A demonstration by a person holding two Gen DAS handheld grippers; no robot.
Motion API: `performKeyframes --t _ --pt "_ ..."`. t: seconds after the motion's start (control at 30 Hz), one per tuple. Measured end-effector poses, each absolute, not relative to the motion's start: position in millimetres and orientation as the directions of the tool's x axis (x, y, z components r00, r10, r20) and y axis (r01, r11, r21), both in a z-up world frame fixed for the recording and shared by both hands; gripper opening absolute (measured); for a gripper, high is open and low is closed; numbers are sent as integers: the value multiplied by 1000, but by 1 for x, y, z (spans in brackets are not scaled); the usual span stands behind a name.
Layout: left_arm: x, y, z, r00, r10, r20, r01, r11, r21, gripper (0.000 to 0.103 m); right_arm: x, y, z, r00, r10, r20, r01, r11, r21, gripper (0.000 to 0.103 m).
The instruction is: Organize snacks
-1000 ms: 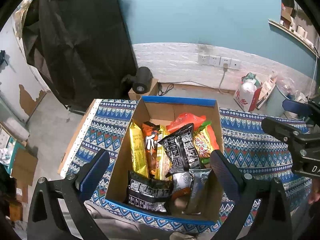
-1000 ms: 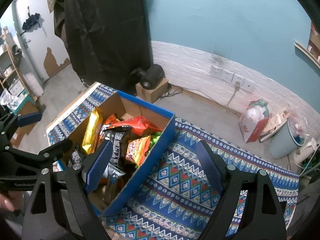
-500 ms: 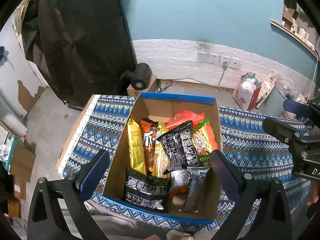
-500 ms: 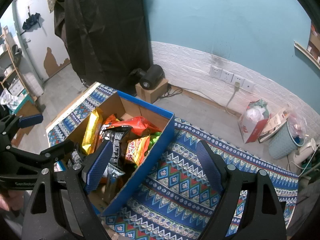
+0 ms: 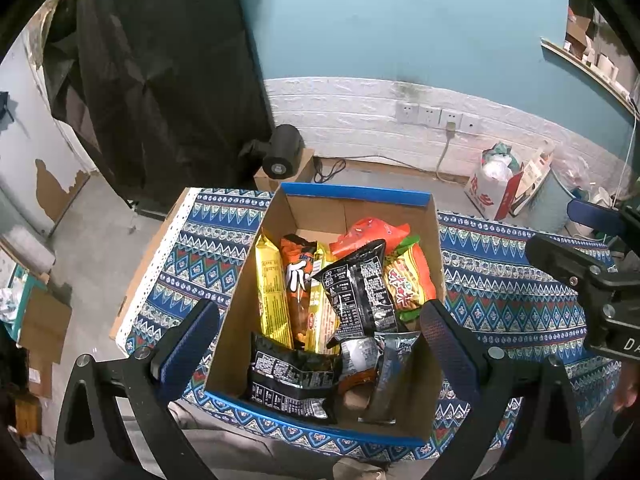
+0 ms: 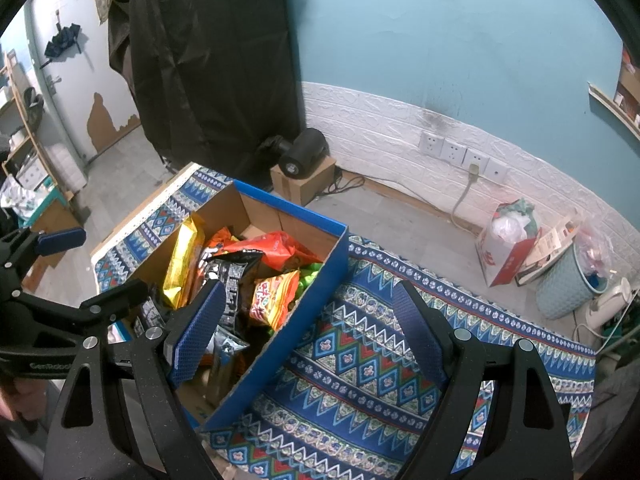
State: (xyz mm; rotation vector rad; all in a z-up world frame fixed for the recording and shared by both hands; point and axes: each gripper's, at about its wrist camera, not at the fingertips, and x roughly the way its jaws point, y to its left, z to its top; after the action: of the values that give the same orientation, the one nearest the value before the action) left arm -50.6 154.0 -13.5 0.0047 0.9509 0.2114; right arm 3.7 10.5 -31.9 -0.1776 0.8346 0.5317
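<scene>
A blue-edged cardboard box (image 5: pixel 356 194) stands on a patterned blue cloth (image 5: pixel 508 292) and holds several snack packs: a yellow pack (image 5: pixel 272 288), an orange pack (image 5: pixel 298 280), a black pack (image 5: pixel 360 288), a red-yellow pack (image 5: pixel 408 284) and another black pack (image 5: pixel 292 380) at the front. My left gripper (image 5: pixel 316 344) is open and empty, hovering above the box's near end. My right gripper (image 6: pixel 310 328) is open and empty, straddling the box's right wall (image 6: pixel 288 320) from above. The box shows in the right wrist view too, at lower left.
The cloth (image 6: pixel 360 360) covers a low table; its left edge (image 5: pixel 152 264) drops to grey floor. A black roller on a small carton (image 5: pixel 284 160), wall sockets (image 5: pixel 432 116), a red-white bag (image 5: pixel 496 188) and a pale basket (image 6: pixel 568 280) lie beyond.
The left wrist view has shifted slightly: the box sits a little farther right and lower in frame. The right gripper has barely moved. Both stay open.
</scene>
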Motion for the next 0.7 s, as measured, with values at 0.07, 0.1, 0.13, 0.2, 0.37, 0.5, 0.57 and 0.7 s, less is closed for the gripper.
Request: performKeyframes --t 0.07,0.1,0.13,0.2,0.37,0.5,0.57,0.7 --pt "-51 154 -14 562 180 -807 -177 980 95 101 4 10 -32 551 377 -744 -514 856 53 84" --pt "-50 154 -14 561 177 -809 -177 980 92 101 4 11 -32 551 377 -744 -514 856 53 84" --pt "-51 154 -14 560 176 -810 -177 980 90 101 4 10 -32 551 377 -744 -514 856 54 84" --pt "-51 155 -15 557 172 -813 -179 980 85 101 4 11 -32 551 378 -745 -514 856 54 84" --pt "-50 154 -16 553 165 -817 -177 981 78 101 4 7 -32 550 376 -746 -514 856 53 84" --pt "-52 152 -16 559 162 -813 -170 982 79 101 2 3 -32 551 373 -747 -514 857 49 84" --pt "-52 152 -16 562 157 -812 -167 983 74 101 2 3 -32 550 373 -747 -514 856 49 84" --pt "-52 151 -16 560 159 -813 -167 983 77 101 2 4 -32 550 373 -747 -514 856 48 84"
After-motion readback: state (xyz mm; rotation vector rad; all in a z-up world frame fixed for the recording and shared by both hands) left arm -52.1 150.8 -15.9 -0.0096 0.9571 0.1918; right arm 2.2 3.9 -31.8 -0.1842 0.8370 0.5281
